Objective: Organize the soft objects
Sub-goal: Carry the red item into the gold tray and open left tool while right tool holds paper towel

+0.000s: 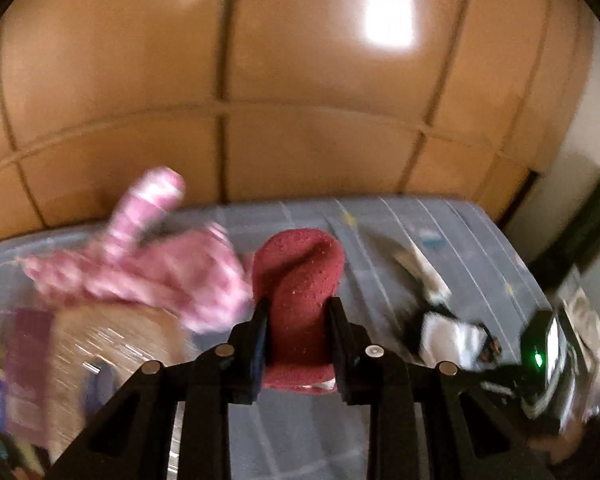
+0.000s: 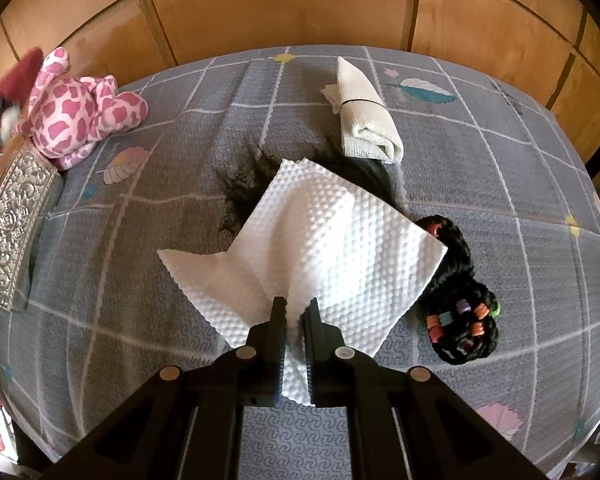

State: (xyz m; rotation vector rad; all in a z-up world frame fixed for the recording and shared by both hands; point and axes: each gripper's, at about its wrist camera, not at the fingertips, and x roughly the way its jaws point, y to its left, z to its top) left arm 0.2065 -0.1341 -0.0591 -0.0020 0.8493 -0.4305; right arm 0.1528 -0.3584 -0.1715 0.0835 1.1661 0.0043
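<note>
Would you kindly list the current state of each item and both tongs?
Left tongs: shut on red cloth, lifted.
Right tongs: shut on white paper towel, draped over black hair.
Rolled white towel: banded, lying flat.
Pink plush toy: slumped beside silver box.
Black beaded hairpiece: partly covered.

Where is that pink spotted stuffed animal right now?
In the right wrist view the stuffed animal lies at the far left of the bed, just beyond the silver box. In the left wrist view it appears blurred, left of the red cloth.
</note>
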